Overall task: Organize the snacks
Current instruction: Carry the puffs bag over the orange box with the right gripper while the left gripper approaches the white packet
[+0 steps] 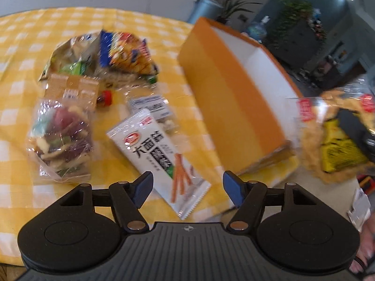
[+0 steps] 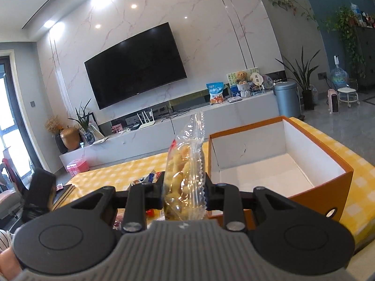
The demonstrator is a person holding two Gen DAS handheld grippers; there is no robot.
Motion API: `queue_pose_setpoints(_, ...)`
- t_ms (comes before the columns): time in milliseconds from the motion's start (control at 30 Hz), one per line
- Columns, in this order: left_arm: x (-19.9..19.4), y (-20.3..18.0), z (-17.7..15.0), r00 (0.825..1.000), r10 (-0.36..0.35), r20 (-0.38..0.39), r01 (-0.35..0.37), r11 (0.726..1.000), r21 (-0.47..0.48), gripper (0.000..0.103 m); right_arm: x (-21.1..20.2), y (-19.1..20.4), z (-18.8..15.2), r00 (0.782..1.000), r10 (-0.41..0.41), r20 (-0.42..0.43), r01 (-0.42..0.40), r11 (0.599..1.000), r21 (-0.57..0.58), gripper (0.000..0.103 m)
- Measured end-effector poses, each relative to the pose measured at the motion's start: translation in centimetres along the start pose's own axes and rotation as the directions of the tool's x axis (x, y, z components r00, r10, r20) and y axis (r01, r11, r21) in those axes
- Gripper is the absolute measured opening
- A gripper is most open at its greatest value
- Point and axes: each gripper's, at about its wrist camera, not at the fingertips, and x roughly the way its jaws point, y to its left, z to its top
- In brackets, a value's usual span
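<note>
My left gripper (image 1: 187, 188) is open and empty, hovering over a white stick-snack packet (image 1: 159, 157) on the yellow checked tablecloth (image 1: 28, 37). A clear bag of mixed chips (image 1: 62, 140) lies to its left, and a pile of other snack bags (image 1: 105, 56) lies farther back. The orange box (image 1: 236, 107) with a white inside stands to the right. My right gripper (image 2: 184, 192) is shut on a clear bag of yellow puffed snacks (image 2: 185, 168), held upright just left of the open orange box (image 2: 276, 159). That bag also shows at the right edge of the left wrist view (image 1: 332, 138).
A small red-capped item (image 1: 105, 98) and a clear labelled packet (image 1: 152, 107) lie among the snacks. Behind the table stand a TV cabinet (image 2: 164, 135), a grey bin (image 2: 287, 98) and potted plants (image 2: 304, 79). A dark object (image 2: 39, 187) sits at the table's left end.
</note>
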Motion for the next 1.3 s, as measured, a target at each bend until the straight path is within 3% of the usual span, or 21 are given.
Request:
queue_pose_setpoints(167,1.8,1.2,0.0,1.0,-0.013,0.006,0.014,0.999,-0.051,0.076,0.3,-0.8,0.0,1.0,0.001,-0.012,-0.001,1.0,0.018,0.027)
queue_pose_setpoints(267,2.7,2.0,0.1,0.999,0.037,-0.019,-0.039,0.993,-0.107,0.067,0.4,-1.7,0.0,1.0,-0.009,-0.028,0.01,0.999,0.05,0.027)
queue_pose_setpoints(500,1.8,2.9,-0.6,0.998,0.07,0.012,-0.067,0.987,-0.147,0.067,0.4,-1.1,0.0,0.999,-0.019,-0.029,0.019,0.999,0.026,0.027)
queue_pose_setpoints(900,2.8,3.2,-0.1,0.995,0.039,0.09,-0.022,0.983,-0.182,0.069,1.5,-1.3,-0.1,0.998,-0.02,-0.065,0.02,1.0,0.006,0.027)
queue_pose_setpoints(1067,2.7,3.2,0.2,0.994,0.073,0.078,-0.057,0.981,-0.185,0.039,1.8,-1.1,0.1,0.997,-0.024,-0.071,0.023,1.0,-0.006,0.027)
queue_pose_setpoints(1300,2.1,3.7,-0.2,0.994,0.042,0.097,-0.022,0.978,-0.205,0.017,1.9,-0.9,-0.1,0.998,-0.017,-0.063,0.014,0.999,-0.043,0.027)
